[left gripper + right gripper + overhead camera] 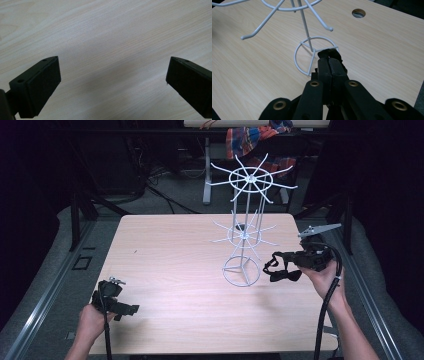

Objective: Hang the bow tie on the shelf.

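The right gripper [281, 265], its jaws clenched on a black strap-like item [282, 272], stood just beside the white wire rack [245, 232], whose hooks rose ahead of and above it, while the released left gripper [131, 310] rested well apart.

Two black jaws of the left gripper [113, 82] rise from the bottom corners — wide apart, nothing between them — over a pale wood-grain table [112, 32].

Tabletop [165, 270] brightly lit from above (surroundings dark); soft shadows, mild blur in close views.
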Demonstrator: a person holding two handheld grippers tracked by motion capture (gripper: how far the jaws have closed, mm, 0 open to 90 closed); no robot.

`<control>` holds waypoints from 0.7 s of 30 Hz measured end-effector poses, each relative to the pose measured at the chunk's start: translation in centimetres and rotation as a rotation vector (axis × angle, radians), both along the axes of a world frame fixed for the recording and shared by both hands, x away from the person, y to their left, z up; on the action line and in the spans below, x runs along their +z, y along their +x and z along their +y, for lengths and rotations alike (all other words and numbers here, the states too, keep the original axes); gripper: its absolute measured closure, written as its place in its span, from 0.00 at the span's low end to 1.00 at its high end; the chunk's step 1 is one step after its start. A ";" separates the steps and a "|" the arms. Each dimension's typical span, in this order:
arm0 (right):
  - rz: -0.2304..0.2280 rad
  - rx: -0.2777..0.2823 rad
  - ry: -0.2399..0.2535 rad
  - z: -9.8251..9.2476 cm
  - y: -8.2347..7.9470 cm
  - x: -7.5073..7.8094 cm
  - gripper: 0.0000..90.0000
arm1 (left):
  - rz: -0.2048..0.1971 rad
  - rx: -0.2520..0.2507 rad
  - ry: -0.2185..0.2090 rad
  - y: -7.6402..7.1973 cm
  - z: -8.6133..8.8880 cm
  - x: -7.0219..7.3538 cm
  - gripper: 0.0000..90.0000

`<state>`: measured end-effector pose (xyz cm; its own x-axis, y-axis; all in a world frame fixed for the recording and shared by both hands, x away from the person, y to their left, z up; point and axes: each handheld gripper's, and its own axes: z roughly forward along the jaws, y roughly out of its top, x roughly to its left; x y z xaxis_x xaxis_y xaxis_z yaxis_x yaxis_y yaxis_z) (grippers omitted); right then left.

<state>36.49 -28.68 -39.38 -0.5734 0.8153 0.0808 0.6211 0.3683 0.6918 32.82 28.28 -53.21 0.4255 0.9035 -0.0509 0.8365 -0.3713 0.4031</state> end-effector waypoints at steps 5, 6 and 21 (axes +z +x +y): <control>0.001 -0.006 -0.001 0.0 0.2 0.3 0.99 | -0.001 -0.003 0.002 0.0 0.1 0.0 0.00; -0.005 -0.008 0.002 0.1 0.3 0.4 0.99 | 0.000 -0.004 0.002 0.0 0.1 0.0 0.00; -0.022 -0.029 -0.001 0.4 1.3 1.0 0.99 | -0.001 -0.004 -0.002 0.0 0.1 0.0 0.00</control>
